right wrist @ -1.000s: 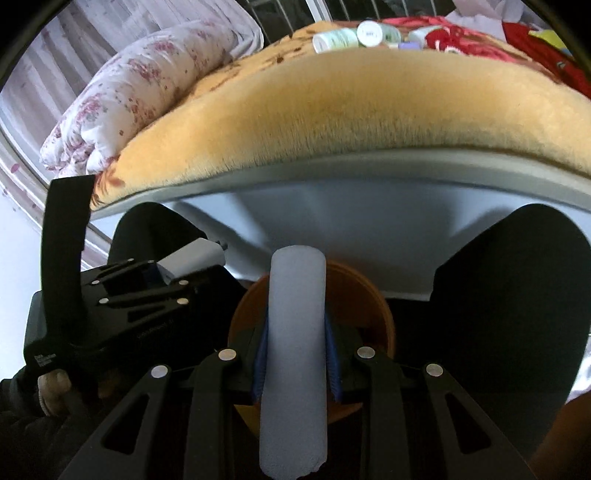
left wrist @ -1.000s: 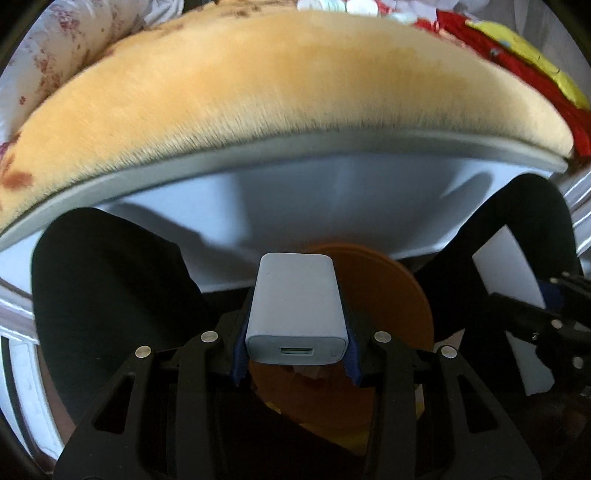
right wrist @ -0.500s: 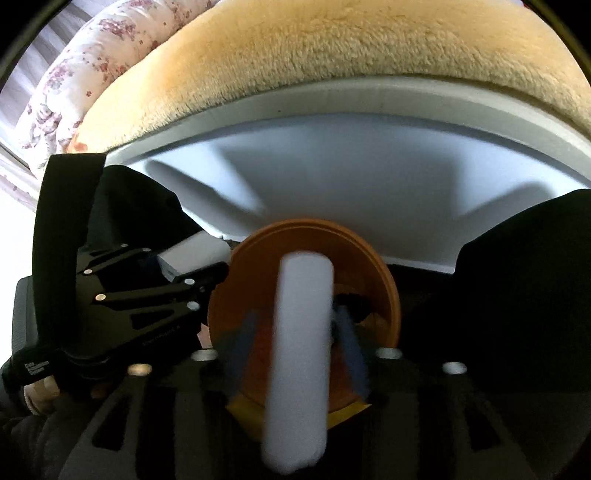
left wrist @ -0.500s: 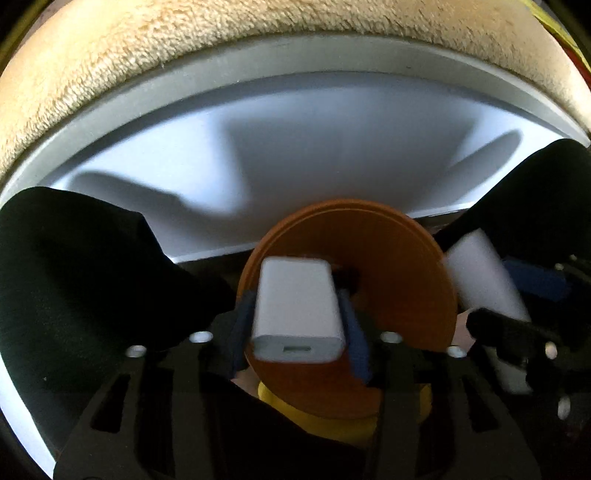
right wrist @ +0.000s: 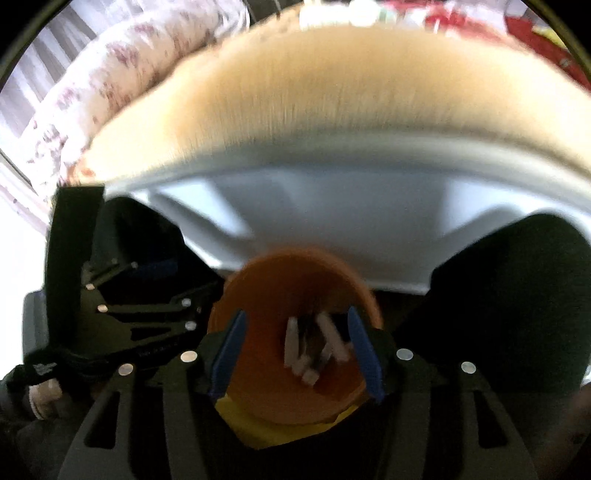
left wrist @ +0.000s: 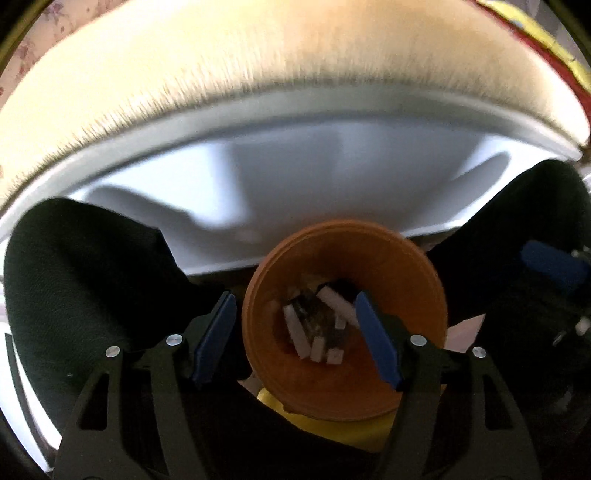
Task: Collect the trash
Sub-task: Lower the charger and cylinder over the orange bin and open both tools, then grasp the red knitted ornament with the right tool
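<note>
Bedside: orange bin point(left wrist: 402, 266) mouth upward.

Motion blur smears the pale pieces point(right wrist: 314, 350) lying in the orange bin point(right wrist: 266, 398) beneath the right tool point(right wrist: 295, 354); what they are cannot be told. The bin's near rim is hidden behind the tool's body. Far above the tool, small items point(right wrist: 354, 11) on the bed are smeared beyond recognition.

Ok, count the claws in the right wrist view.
2. The right claw is at bottom centre, open above the orange bin; the left claw is at left beside the bin, its tips hard to see.
</note>
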